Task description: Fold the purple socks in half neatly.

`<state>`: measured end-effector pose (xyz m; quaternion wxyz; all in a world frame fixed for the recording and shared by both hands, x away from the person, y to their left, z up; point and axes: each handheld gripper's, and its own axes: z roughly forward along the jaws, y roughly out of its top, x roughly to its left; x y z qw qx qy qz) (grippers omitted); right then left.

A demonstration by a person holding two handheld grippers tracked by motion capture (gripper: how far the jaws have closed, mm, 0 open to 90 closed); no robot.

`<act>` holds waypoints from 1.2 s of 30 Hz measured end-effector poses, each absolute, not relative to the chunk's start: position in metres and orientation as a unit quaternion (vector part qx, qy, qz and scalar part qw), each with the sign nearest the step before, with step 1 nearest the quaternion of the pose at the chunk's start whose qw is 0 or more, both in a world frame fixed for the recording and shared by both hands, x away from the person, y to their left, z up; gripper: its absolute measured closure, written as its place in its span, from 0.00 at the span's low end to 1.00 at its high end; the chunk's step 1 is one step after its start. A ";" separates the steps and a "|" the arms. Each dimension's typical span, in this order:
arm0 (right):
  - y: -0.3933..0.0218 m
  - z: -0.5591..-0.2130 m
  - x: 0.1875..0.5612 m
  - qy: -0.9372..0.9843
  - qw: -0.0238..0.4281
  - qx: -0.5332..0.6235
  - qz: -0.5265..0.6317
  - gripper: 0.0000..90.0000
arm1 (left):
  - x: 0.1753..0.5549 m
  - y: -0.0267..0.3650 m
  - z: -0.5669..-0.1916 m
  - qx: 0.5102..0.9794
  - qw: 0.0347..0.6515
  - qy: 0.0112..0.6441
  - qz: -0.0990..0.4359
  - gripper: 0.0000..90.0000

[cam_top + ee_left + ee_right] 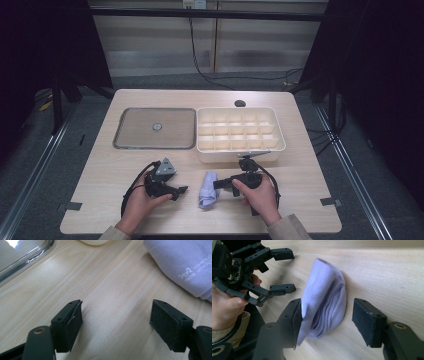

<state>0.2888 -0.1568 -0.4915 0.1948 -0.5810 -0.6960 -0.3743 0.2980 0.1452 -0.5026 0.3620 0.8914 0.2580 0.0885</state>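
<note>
Near edge of the table (100, 200): left gripper (181, 190), jaws released, bare wood between them, the cloth just beside; right gripper (218, 184), jaws apart around the folded lilac cloth (208, 190), one pad touching its edge, the other clear, nothing grasped; cloth lying flat between the two grippers; farther back, a cream divided box (240, 134) beside a flat metal tray (154, 128).

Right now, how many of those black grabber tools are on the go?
2. The left gripper is in the person's left hand, beside the folded lilac cloth; the right gripper is in the right hand, its jaws around that cloth.
</note>
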 end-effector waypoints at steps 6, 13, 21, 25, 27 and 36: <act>-0.152 -0.494 0.289 -0.694 0.197 -0.584 -0.373 0.45 | 0.298 0.147 -0.504 0.890 0.369 0.251 0.091 0.26; -0.146 -0.498 0.286 -0.693 0.205 -0.581 -0.376 0.46 | 0.298 0.146 -0.505 0.886 0.376 0.255 0.093 0.25; -0.143 -0.500 0.288 -0.699 0.195 -0.575 -0.377 0.55 | 0.297 0.149 -0.508 0.882 0.386 0.251 0.096 0.25; -0.140 -0.499 0.291 -0.713 0.183 -0.568 -0.368 0.64 | 0.296 0.150 -0.508 0.880 0.388 0.255 0.097 0.25; -0.139 -0.499 0.294 -0.716 0.182 -0.566 -0.365 0.66 | 0.296 0.150 -0.508 0.882 0.387 0.252 0.097 0.25; -0.140 -0.491 0.294 -0.714 0.190 -0.559 -0.376 0.47 | 0.296 0.150 -0.508 0.881 0.386 0.256 0.100 0.24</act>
